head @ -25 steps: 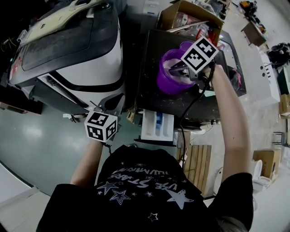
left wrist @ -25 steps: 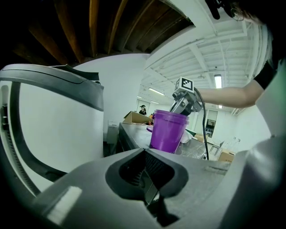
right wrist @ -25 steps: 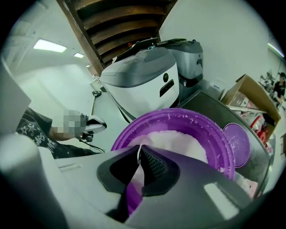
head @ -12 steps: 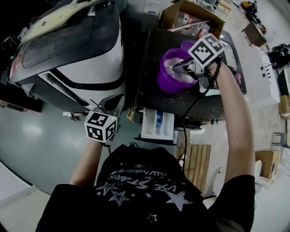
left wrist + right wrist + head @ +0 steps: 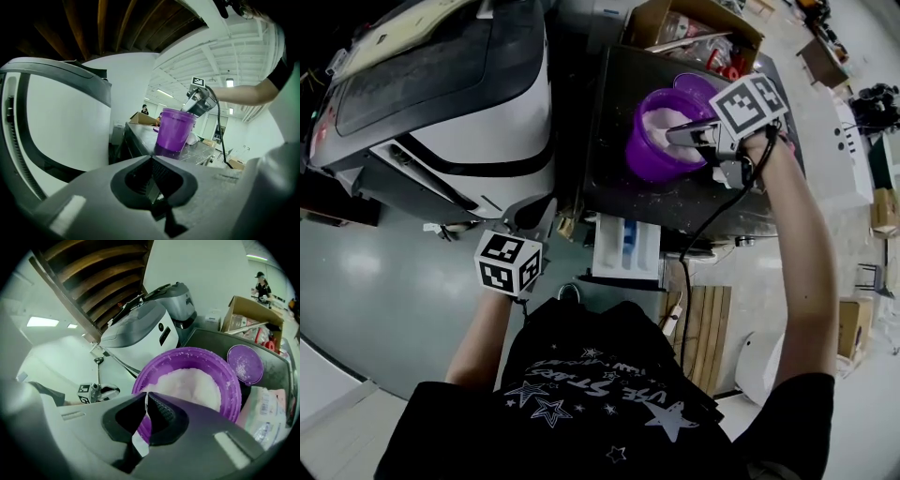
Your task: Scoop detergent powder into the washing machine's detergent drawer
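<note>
A purple bucket (image 5: 654,142) of white detergent powder (image 5: 185,383) stands on the dark top of the washing machine (image 5: 609,159). My right gripper (image 5: 677,135) hangs over the bucket's right side, shut on a thin white scoop handle (image 5: 140,439); the scoop's bowl is hidden. The left gripper view shows the same bucket (image 5: 174,129). The white detergent drawer (image 5: 626,253) stands pulled out below the machine's front edge. My left gripper (image 5: 532,223) is held low to the left of the drawer, shut and holding nothing.
A large grey and white appliance (image 5: 441,103) fills the left. Beside the bucket lie its purple lid (image 5: 247,363) dusted with powder and a plastic bag (image 5: 267,413). A cardboard box (image 5: 694,33) stands behind. A cable (image 5: 698,253) hangs from my right gripper.
My right gripper has drawn back to the right, from over the bucket's middle to its right rim. The left gripper has stayed where it was.
</note>
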The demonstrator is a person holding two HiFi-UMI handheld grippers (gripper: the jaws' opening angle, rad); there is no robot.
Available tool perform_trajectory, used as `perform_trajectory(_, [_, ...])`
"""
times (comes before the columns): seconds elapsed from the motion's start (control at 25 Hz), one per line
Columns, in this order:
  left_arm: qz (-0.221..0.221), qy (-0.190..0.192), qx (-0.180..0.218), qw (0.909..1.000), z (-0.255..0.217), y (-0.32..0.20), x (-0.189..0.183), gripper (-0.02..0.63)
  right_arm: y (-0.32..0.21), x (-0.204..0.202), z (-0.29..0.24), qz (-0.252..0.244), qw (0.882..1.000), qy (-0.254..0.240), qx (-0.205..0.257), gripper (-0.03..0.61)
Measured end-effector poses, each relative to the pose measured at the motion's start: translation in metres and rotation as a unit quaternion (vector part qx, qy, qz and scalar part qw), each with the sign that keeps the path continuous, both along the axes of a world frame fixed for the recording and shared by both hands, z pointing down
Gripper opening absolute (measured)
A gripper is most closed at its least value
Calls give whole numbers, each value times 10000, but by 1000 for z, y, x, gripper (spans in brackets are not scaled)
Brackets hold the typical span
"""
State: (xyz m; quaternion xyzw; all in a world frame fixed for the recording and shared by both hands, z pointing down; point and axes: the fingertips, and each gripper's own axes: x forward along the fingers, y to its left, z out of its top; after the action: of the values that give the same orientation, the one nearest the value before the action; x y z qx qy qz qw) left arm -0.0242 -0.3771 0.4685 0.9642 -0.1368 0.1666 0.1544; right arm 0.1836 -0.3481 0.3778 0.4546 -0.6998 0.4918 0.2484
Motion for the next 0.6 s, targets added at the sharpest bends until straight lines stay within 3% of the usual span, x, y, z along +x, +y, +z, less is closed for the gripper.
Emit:
perform_trajectory(0.28, [35, -97, -99, 9999, 8, 8, -8, 0, 8, 20, -9, 873, 9955, 113, 339, 37])
perform_trajectory(0.52, [-66, -87, -39, 9999, 3, 20, -17, 0, 10, 8, -28, 1208, 9801, -1055, 1168, 37])
perform_trajectory(0.6, [-95, -74, -8, 9999, 0, 26, -20, 0, 16, 10, -34, 1311, 9748, -1177, 1365, 37])
